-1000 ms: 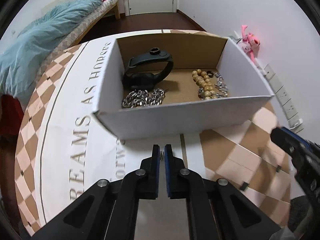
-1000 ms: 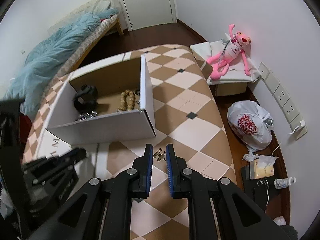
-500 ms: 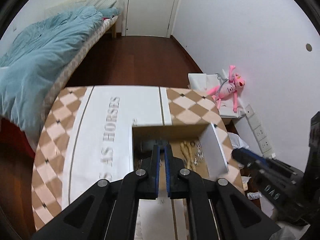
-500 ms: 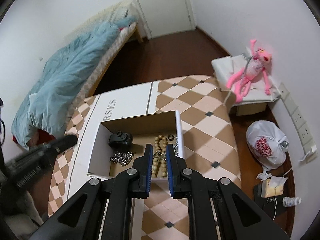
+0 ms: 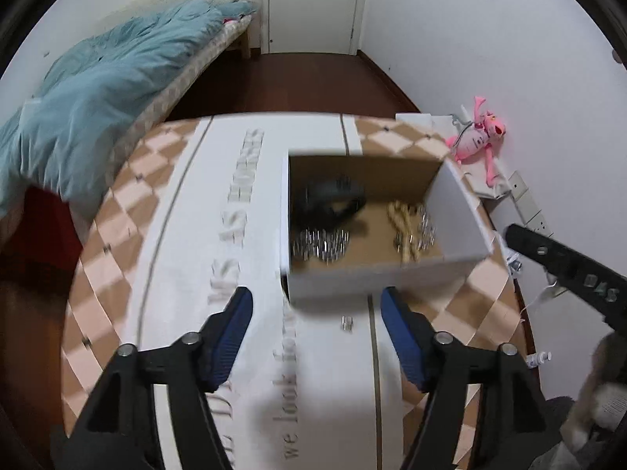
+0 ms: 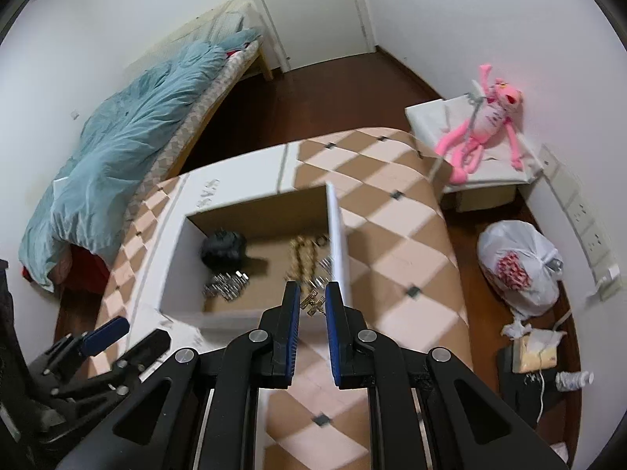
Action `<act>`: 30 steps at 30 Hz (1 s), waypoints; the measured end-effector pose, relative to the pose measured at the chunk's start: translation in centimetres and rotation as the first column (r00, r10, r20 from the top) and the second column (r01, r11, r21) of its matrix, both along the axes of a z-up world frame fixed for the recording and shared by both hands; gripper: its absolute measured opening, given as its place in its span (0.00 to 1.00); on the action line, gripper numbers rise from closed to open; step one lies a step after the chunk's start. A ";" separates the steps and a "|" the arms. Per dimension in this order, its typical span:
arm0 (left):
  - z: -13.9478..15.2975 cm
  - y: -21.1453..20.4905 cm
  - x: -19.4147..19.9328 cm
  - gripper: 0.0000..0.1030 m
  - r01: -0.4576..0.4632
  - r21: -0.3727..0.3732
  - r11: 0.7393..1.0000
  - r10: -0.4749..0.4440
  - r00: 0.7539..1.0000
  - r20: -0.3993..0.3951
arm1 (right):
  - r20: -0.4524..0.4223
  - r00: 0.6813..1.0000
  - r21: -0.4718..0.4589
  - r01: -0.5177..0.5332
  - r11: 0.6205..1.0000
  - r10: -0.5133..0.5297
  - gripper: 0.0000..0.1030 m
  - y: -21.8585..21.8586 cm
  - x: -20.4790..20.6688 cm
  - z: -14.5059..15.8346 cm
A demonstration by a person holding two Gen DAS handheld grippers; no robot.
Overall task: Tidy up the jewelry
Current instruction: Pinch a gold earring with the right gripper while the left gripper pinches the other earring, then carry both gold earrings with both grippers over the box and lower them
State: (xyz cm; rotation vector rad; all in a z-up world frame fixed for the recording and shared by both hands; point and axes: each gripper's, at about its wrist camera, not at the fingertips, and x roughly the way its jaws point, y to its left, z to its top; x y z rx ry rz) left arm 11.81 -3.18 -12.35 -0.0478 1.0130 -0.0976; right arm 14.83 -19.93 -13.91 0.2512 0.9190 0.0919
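Observation:
An open white cardboard box [image 5: 376, 274] [image 6: 172, 258] stands on the checkered table. It holds a black watch [image 5: 333, 201] [image 6: 223, 248], a silver chain [image 5: 319, 243] [image 6: 225, 288], a wooden bead bracelet [image 5: 405, 227] [image 6: 299, 258] and small silver pieces [image 5: 427, 229]. My left gripper [image 5: 315, 313] is open wide above the table before the box; a small metal piece [image 5: 347, 322] lies between its fingers. My right gripper [image 6: 312, 303] hovers over the box's near right corner, jaws slightly apart around a small gold earring [image 6: 313, 301].
A white runner with lettering [image 5: 243, 266] crosses the table. A bed with a teal duvet [image 5: 98, 109] is at left. A pink plush toy [image 6: 486, 125], a white plastic bag [image 6: 517, 270] and wall sockets are at right, beyond the table edge.
My left gripper has opened wide and come lower, near the table. My right gripper has moved over the box's corner with the earring and its jaws have parted a little.

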 end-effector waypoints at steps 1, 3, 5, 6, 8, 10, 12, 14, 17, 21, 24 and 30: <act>-0.8 -0.2 0.1 0.64 -0.003 0.000 1.000 0.003 1.000 -0.021 | -0.004 1.000 0.001 0.011 1.000 -0.011 0.13 -0.2 -0.7 -0.5; -2.6 -0.8 0.4 0.64 -0.006 0.008 1.000 0.006 0.998 -0.055 | -0.020 0.999 -0.001 0.027 1.000 -0.027 0.13 -0.5 -1.5 -1.4; -4.1 -1.4 0.7 0.64 -0.001 0.031 1.000 0.003 0.998 -0.069 | -0.044 0.998 0.003 0.046 0.999 -0.046 0.13 -1.0 -2.1 -2.6; -4.6 -1.7 0.7 0.64 0.003 0.042 0.999 0.001 0.997 -0.073 | -0.050 0.997 0.002 0.053 0.999 -0.053 0.13 -1.2 -2.3 -2.9; -5.6 -2.1 1.0 0.63 0.010 0.065 0.998 -0.005 0.997 -0.078 | -0.062 0.995 0.002 0.072 0.997 -0.072 0.13 -1.7 -2.7 -3.6; -6.2 -2.4 1.2 0.63 0.016 0.074 0.997 -0.010 0.997 -0.075 | -0.068 0.994 0.002 0.082 0.997 -0.082 0.13 -2.0 -2.8 -4.0; -6.4 -2.8 1.3 0.63 0.022 0.086 0.996 -0.016 0.998 -0.067 | -0.074 0.994 -0.003 0.086 0.996 -0.086 0.13 -2.1 -2.9 -4.3; -6.7 -3.1 1.3 0.53 0.033 0.088 0.996 -0.027 0.997 -0.066 | -0.075 0.993 -0.009 0.086 0.996 -0.086 0.13 -2.1 -2.9 -4.4; -6.6 -3.6 1.3 0.32 0.057 0.086 0.995 -0.053 0.997 -0.049 | -0.073 0.994 -0.016 0.083 0.996 -0.084 0.13 -2.0 -2.9 -4.3; -6.5 -4.1 1.5 0.10 0.077 0.077 0.994 -0.074 0.996 -0.044 | -0.066 0.995 -0.029 0.078 0.997 -0.079 0.13 -1.7 -2.9 -3.9; -6.4 -4.0 1.2 0.10 0.088 0.058 0.994 -0.085 0.995 -0.046 | -0.060 0.995 -0.026 0.075 0.997 -0.077 0.13 -1.8 -3.0 -3.5; -2.5 -3.6 -0.1 0.10 0.112 -0.031 0.993 -0.113 0.993 -0.024 | -0.022 0.999 0.002 0.039 0.999 -0.039 0.13 -1.5 -2.4 -0.6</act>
